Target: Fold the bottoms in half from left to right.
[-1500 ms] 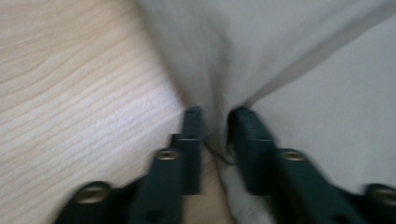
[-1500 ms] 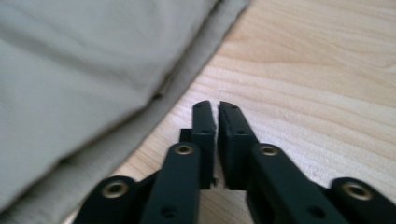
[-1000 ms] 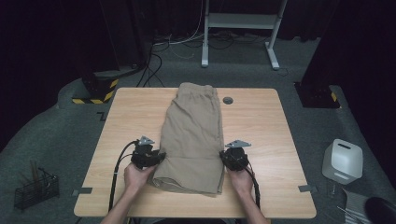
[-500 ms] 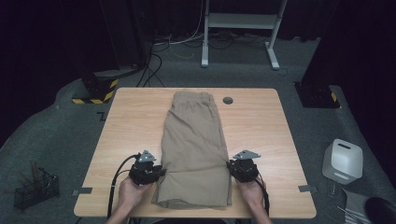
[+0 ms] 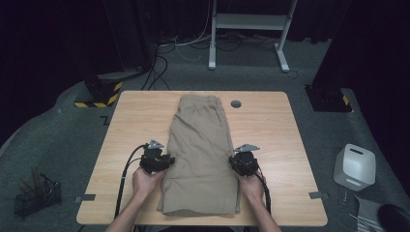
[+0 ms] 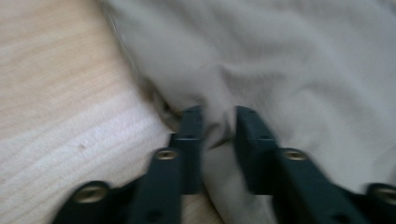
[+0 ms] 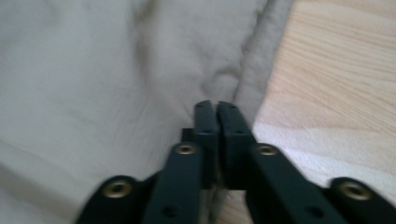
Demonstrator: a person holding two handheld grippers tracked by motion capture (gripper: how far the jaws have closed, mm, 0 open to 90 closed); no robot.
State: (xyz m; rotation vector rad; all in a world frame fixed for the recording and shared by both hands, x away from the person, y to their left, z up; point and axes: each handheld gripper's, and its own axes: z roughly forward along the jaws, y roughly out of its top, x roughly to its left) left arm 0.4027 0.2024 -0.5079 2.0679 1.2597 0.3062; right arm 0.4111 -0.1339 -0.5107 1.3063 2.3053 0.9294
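While half a second ago both hands sat nearer the table's (image 5: 125, 121) front edge, the high view now has them farther up the khaki shorts' (image 5: 200, 145) sides. Left claw (image 6: 218, 122): just narrowed, fabric bunched between. Right claw (image 7: 217, 112): just snapped together, pinching the shorts' edge, likely for folding.

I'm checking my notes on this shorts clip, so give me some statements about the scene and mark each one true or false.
1. The shorts lie flat on the table. True.
2. The shorts are dark blue. False: they are khaki.
3. The left tool is at the shorts' left edge, the right tool at their right edge. True.
4. A small dark round disc sits by the waistband. True.
5. The right tool's jaws are wide open. False: they are shut on the shorts' edge.
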